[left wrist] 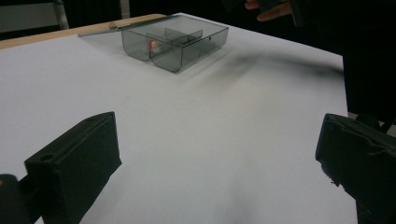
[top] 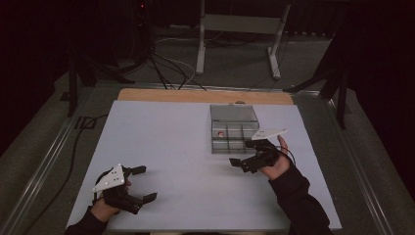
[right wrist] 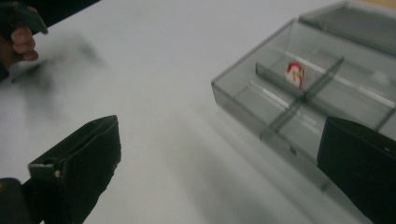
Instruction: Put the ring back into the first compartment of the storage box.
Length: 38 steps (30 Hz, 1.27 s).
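Left tongs (top: 145, 184): lower left of the high view, jaws spread, holding nothing.
Right tongs (top: 243, 152): right of centre, jaws spread, just beside the box.
Compartment box (top: 234, 129): upper centre of the surface (top: 161, 142), lid open.
Red-and-white piece (top: 220, 133): inside a left compartment.

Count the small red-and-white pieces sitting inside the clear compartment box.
1. The red-and-white piece sits in a left-side compartment of the open box as the high view shows it; the other compartments look empty, though glare blurs some.
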Tool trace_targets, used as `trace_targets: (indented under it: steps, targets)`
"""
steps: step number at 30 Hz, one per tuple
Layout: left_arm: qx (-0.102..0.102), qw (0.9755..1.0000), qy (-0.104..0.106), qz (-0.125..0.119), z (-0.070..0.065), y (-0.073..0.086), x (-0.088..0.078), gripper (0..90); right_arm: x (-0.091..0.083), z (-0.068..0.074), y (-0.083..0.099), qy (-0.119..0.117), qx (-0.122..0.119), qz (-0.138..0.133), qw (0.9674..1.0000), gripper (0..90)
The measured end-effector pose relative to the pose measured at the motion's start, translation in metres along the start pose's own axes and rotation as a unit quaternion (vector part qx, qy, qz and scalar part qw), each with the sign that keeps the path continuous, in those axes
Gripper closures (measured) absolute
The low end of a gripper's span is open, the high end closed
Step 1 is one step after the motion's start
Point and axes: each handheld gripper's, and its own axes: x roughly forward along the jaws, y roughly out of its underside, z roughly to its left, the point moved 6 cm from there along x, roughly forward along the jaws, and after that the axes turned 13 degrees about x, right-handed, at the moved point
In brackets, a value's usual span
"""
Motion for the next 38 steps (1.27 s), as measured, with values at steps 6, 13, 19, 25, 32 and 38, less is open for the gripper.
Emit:
trace_targets:
  steps: [6,13,19,25,32,38]
  targets:
    - [0.000,1.0000,0.000,0.000,0.000,0.000,0.000,0.4,-0.010,-0.010,0.023,0.001,0.009,-0.003,1.0000,0.0]
    - [0.002,1.0000,0.000,0.000,0.000,0.000,0.000,0.4,-0.022,-0.019,0.053,0.004,0.014,0.001,0.9999,0.0]
    - [0.003,1.0000,0.001,0.001,-0.001,-0.001,0.000,0.4,-0.035,-0.026,0.076,0.018,0.020,-0.001,0.9996,0.0]
    - [0.003,1.0000,0.001,0.000,-0.001,-0.001,0.000,0.4,-0.048,-0.037,0.096,0.037,0.030,-0.001,0.9989,0.0]
    - [0.002,1.0000,0.001,0.001,-0.001,-0.001,0.001,0.5,-0.058,-0.046,0.118,0.056,0.033,0.005,0.9979,0.0]
    - [0.002,1.0000,0.000,0.001,-0.001,-0.001,0.001,0.5,-0.061,-0.050,0.127,0.062,0.039,0.006,0.9973,0.0]
